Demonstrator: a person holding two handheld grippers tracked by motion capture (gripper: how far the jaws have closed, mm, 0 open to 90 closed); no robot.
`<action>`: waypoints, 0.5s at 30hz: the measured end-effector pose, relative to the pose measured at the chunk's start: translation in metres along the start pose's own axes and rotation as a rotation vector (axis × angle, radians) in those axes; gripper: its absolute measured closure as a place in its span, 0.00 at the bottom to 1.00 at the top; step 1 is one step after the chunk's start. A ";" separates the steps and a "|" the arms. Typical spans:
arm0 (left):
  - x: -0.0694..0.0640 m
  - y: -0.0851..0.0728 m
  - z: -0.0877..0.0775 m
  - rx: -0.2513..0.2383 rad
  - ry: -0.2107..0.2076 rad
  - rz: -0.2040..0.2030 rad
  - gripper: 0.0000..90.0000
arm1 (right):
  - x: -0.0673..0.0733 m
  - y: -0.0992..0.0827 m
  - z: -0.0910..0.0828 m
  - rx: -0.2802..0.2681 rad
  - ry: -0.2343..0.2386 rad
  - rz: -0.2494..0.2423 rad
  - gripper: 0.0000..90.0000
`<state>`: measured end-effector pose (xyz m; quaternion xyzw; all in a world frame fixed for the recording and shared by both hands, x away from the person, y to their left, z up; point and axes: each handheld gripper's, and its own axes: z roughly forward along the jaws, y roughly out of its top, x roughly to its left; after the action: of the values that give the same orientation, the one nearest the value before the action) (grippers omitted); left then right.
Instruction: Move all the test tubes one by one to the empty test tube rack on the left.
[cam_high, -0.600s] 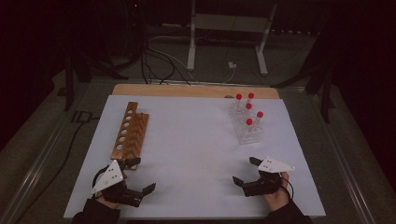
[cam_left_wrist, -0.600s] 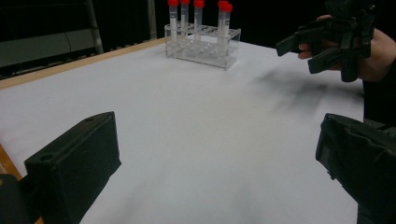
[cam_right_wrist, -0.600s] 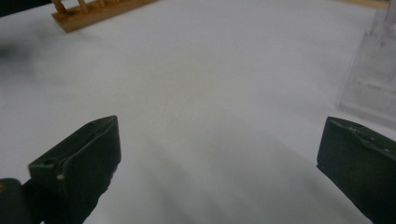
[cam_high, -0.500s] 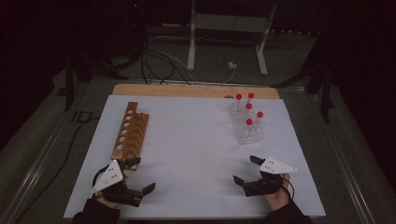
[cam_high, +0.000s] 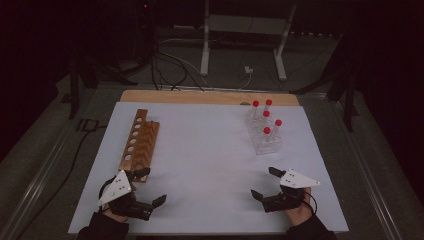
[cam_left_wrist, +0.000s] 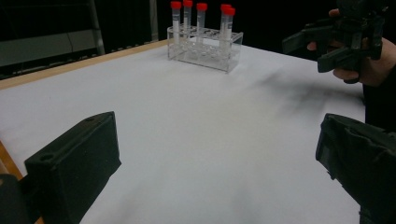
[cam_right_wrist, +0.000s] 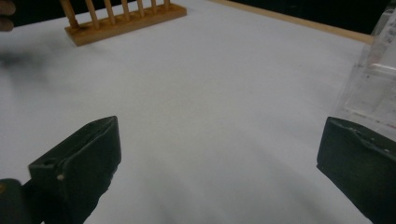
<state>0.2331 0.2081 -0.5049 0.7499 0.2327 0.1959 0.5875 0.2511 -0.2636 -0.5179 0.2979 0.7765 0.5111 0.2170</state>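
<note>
A wooden tube rack (cam_high: 139, 142) with empty holes lies at the left of the white mat (cam_high: 205, 165). A clear rack (cam_high: 264, 131) holding several red-capped tubes stands at the back right. My left gripper (cam_high: 153, 185) rests near the mat's front left corner, open, with nothing between its jaws. My right gripper (cam_high: 263, 182) sits at the front right, also open and empty. In the left gripper view, the clear rack (cam_left_wrist: 205, 46) stands far ahead, beyond the left gripper (cam_left_wrist: 217, 158), and the right gripper (cam_left_wrist: 336, 42) shows at the upper right. The right gripper view shows the wooden rack (cam_right_wrist: 123, 18) across the mat from the right gripper (cam_right_wrist: 217, 158), with the clear rack (cam_right_wrist: 373, 79) at the right edge.
A wooden board edge (cam_high: 210, 97) runs along the back of the mat. Behind the table are cables (cam_high: 170, 70) and a metal stand (cam_high: 245, 30) on a dark floor. Bare mat lies between the two racks.
</note>
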 end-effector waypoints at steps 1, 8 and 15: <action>0.000 0.000 0.000 0.000 -0.002 0.000 0.01 | 0.001 0.000 0.000 0.011 -0.007 0.000 0.00; -0.001 0.001 -0.001 -0.004 -0.006 0.013 0.01 | 0.011 0.004 0.004 0.087 -0.033 0.001 0.00; -0.003 0.001 -0.001 -0.003 -0.011 0.021 0.01 | 0.017 0.011 0.004 0.077 -0.011 0.017 0.00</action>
<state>0.2306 0.2072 -0.5041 0.7524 0.2211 0.1983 0.5880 0.2440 -0.2453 -0.5097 0.3155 0.7917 0.4812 0.2050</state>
